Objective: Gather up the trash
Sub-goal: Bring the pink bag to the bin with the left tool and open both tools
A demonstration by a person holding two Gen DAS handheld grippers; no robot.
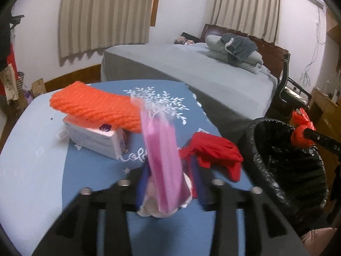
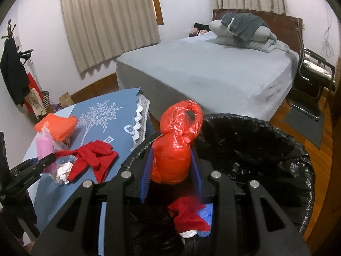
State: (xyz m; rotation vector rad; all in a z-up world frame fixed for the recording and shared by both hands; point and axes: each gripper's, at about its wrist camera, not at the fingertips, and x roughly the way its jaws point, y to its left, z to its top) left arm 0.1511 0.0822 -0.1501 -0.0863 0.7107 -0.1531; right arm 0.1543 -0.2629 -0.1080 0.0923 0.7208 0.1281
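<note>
The big black-lined trash bin (image 2: 255,160) sat right under and just ahead of the right gripper (image 2: 171,164), and off to the right of the left gripper (image 1: 165,183). Down inside the bin, below the right one's fingers, there was already some stuff: a red cloth (image 2: 187,215), a bit of blue plastic (image 2: 205,213) and something white I couldn't really make out.

The right gripper was clamped on a knotted red plastic bag (image 2: 174,145), holding it over the near rim of the bin. The left gripper was closed on a pink plastic bag (image 1: 164,160), kinda blurry, with a whitish wad tucked at its base, held above the table.

The table had a blue cloth with a white tree print (image 1: 106,170) and lay under and ahead of the left gripper. On it, ahead-left of that gripper, a white box (image 1: 96,138) with an orange knitted piece (image 1: 96,106) lying on top. Just ahead-right of the fingers was a red garment (image 1: 215,151), near the table edge beside the bin. From the right wrist view, a crumpled white tissue (image 2: 62,170) touched that garment.

Past the table: a grey bed (image 2: 202,70) with piled pillows and bedding (image 2: 243,32), striped curtains (image 2: 106,21), white walls, and a chair (image 2: 313,72) on the wood floor to the far right.
</note>
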